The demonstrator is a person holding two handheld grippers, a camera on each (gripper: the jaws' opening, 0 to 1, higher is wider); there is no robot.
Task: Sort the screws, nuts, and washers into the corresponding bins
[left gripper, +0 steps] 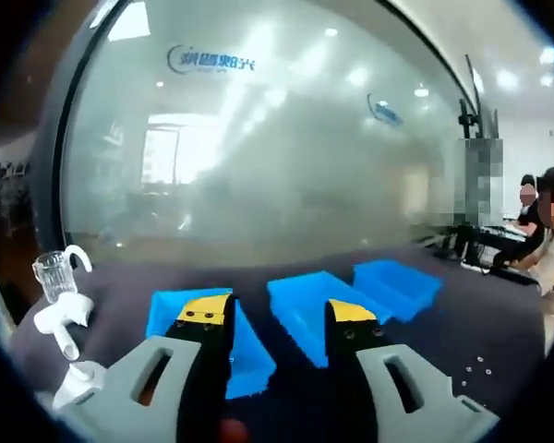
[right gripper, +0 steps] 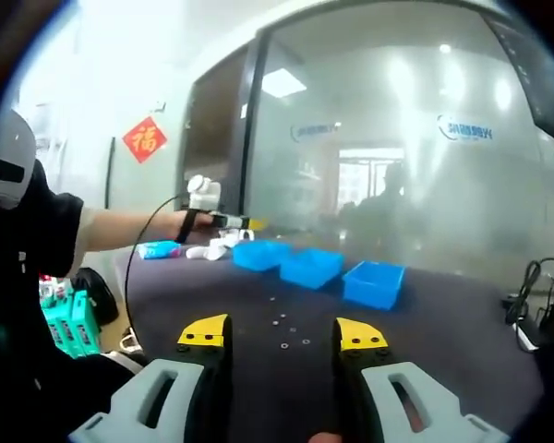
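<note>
Three blue bins stand in a row on the dark table: the left bin [left gripper: 249, 355], the middle bin [left gripper: 305, 305] and the right bin [left gripper: 397, 284]. They lie just beyond my left gripper [left gripper: 277, 318], whose yellow-tipped jaws are open with nothing between them. In the right gripper view the same bins [right gripper: 311, 266] sit farther off. Small screws, nuts and washers [right gripper: 283, 325] are scattered on the table in front of my right gripper [right gripper: 283, 337], which is open and empty. A few of these small parts [left gripper: 475, 369] also lie at the right. The left gripper [right gripper: 220, 220] hovers above the table's far left end, held by a hand.
A glass cup on a white stand [left gripper: 60, 277] and other white pieces [left gripper: 74, 383] sit at the table's left end. A blue packet [right gripper: 157, 249] lies near them. Frosted glass wall [right gripper: 397, 185] behind the table. Green boxes [right gripper: 69, 318] on the floor. People sit at a far desk [left gripper: 545, 231].
</note>
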